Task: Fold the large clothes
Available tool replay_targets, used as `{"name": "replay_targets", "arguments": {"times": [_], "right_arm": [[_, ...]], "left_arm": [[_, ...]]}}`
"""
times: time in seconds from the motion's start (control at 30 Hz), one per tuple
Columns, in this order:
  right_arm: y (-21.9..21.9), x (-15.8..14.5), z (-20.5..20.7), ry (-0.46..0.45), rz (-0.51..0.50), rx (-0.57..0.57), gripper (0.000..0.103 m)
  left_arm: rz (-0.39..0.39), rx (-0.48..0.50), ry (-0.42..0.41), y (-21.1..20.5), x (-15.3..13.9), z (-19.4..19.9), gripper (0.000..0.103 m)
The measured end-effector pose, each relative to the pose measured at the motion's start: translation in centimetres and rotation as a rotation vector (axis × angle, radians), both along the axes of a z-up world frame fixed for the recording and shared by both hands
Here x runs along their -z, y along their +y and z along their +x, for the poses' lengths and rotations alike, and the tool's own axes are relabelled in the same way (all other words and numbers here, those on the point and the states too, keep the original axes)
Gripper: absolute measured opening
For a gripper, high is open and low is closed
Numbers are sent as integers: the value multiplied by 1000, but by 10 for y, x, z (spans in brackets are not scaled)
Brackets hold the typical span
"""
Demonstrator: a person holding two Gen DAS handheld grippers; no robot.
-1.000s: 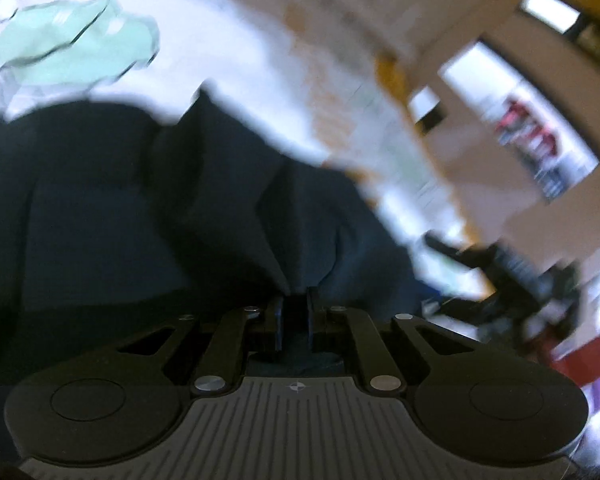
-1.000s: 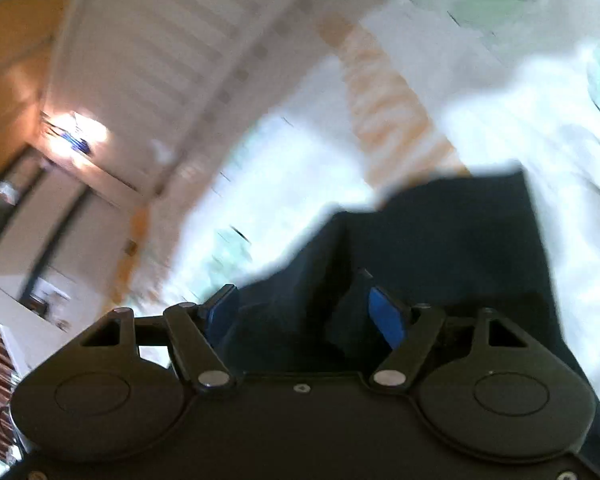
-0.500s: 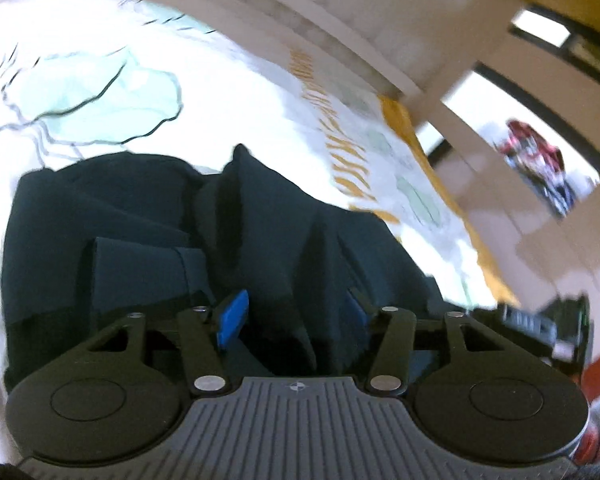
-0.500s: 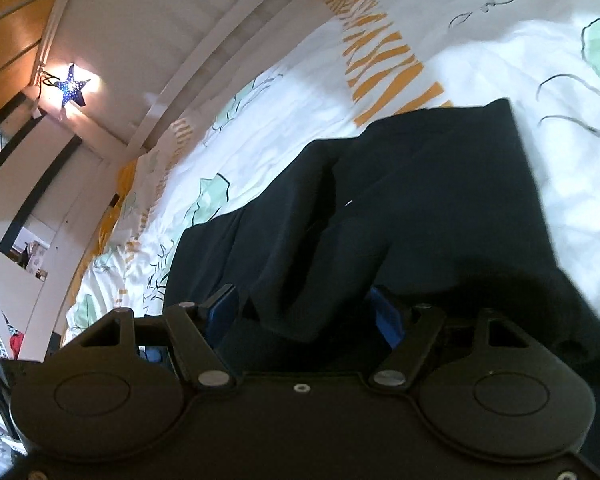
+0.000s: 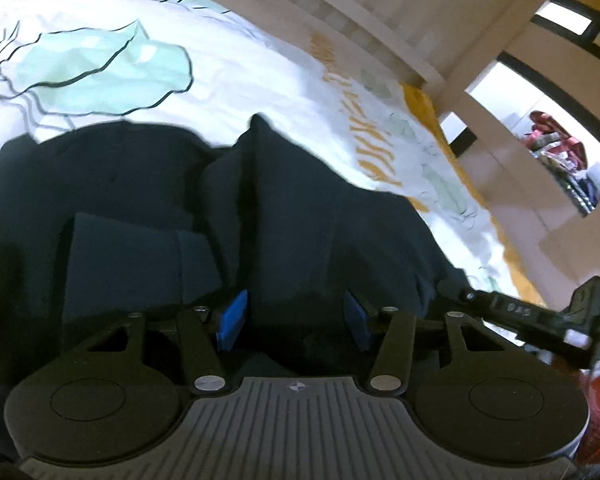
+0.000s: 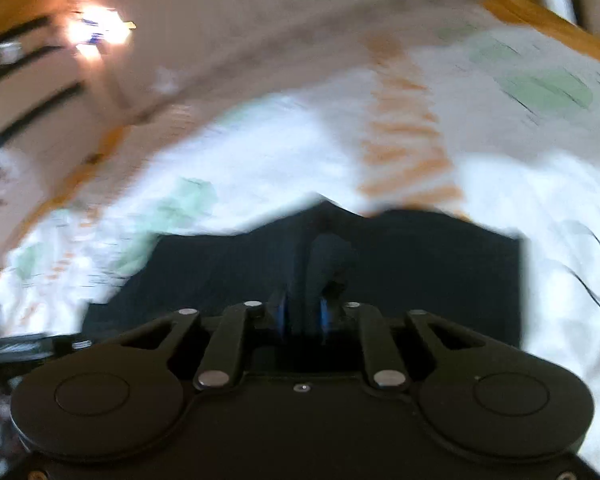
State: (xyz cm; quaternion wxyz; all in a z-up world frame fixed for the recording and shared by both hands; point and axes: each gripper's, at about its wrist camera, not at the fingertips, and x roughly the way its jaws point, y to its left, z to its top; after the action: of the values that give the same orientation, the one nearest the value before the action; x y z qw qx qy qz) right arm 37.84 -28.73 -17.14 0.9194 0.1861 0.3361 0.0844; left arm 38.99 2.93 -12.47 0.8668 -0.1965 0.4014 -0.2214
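A large dark navy garment [image 5: 132,216] lies bunched in loose folds on a bed with a white sheet printed with green and orange shapes [image 5: 228,76]. My left gripper [image 5: 294,316] is open, its blue pads on either side of a raised fold without gripping it. In the right wrist view the same garment [image 6: 420,264] fills the middle, and my right gripper [image 6: 304,316] is shut on a ridge of the dark cloth. That view is blurred by motion. The other gripper's black body [image 5: 540,316] shows at the right of the left wrist view.
A pale headboard or wall panel [image 5: 380,12] runs behind the bed. A doorway with red and mixed items [image 5: 560,152] lies to the right. A bright lamp [image 6: 100,32] glows at upper left in the right wrist view. The orange bed edge [image 6: 548,16] is far right.
My left gripper opened and let go of the cloth. My right gripper went from open to shut on a fold of the garment and is moving fast.
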Motion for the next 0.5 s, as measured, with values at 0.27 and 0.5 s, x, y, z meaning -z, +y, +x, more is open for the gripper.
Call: {"name": "replay_targets", "arguments": {"times": [0.27, 0.5], "right_arm": [[9, -12, -42, -134, -181, 88, 68], [47, -38, -60, -241, -201, 5, 78]], "left_arm": [[144, -42, -128, 12, -25, -24, 54], [218, 6, -216, -31, -39, -22, 77]]}}
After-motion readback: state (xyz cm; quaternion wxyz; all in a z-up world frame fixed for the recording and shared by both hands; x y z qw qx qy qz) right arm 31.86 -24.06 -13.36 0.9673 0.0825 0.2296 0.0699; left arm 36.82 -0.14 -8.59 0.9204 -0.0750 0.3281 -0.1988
